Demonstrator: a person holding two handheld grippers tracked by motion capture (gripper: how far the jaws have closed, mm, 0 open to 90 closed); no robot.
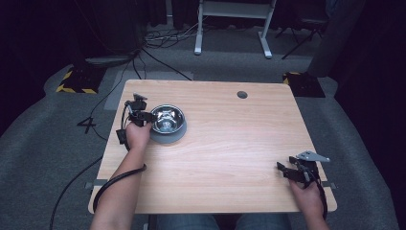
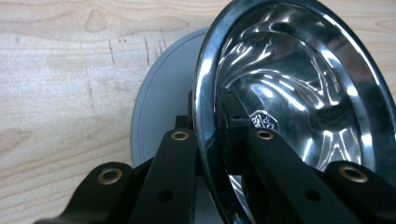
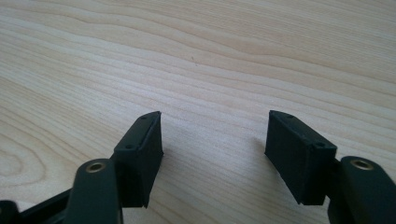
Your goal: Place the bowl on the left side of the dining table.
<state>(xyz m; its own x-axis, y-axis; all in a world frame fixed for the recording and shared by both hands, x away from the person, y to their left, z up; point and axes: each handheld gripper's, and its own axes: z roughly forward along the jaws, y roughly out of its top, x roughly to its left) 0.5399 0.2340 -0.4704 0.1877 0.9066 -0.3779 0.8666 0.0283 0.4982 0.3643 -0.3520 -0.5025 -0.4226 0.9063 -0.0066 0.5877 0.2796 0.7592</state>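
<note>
Two black jaws of the left gripper [image 2: 212,140] are pinching the rim of the shiny round steel bowl [image 1: 166,118], sitting on a grey round base [image 1: 168,138] at the wooden table's [image 1: 230,143] left side. Released, the right gripper [image 3: 212,140] is resting near the table's right edge.

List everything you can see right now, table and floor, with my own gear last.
Steel bowl: one, shiny silver on a grey base, left rear of table.
Table: one, light wood, with a dark round hole near its far edge.
Hazard-striped blocks: two, black and yellow, on the floor at the far corners.
White desk frame: one, behind the table.
Left claw: black, shut on the steel bowl rim, one jaw inside, one outside.
Right claw: black, open, low over bare wood at the right front.
</note>
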